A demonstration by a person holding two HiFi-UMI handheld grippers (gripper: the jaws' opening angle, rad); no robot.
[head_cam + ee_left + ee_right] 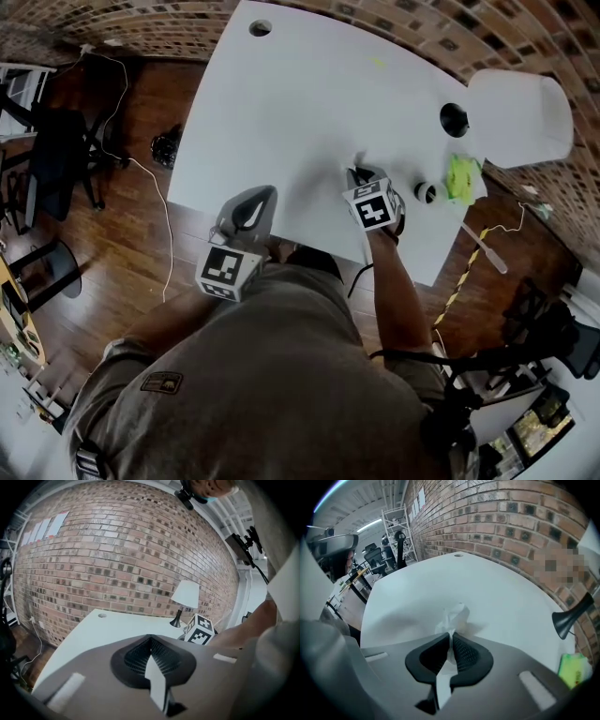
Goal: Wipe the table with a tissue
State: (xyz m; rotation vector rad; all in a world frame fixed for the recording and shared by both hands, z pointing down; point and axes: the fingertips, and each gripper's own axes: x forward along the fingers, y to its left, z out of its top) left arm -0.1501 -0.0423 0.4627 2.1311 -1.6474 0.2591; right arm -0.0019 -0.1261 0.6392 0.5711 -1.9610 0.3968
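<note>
A crumpled white tissue lies pressed on the white table, and my right gripper is shut on it and points steeply down. In the head view the right gripper works near the table's front right part, and a small bit of tissue shows at its tip. My left gripper hovers at the table's front edge. In the left gripper view the left gripper is shut with nothing between its pads, and the right gripper's marker cube shows ahead.
A lamp with a white shade and black base stands at the table's right. A green packet and a small round black-and-white object lie near the right edge. Brick wall behind; a cable runs over the wooden floor on the left.
</note>
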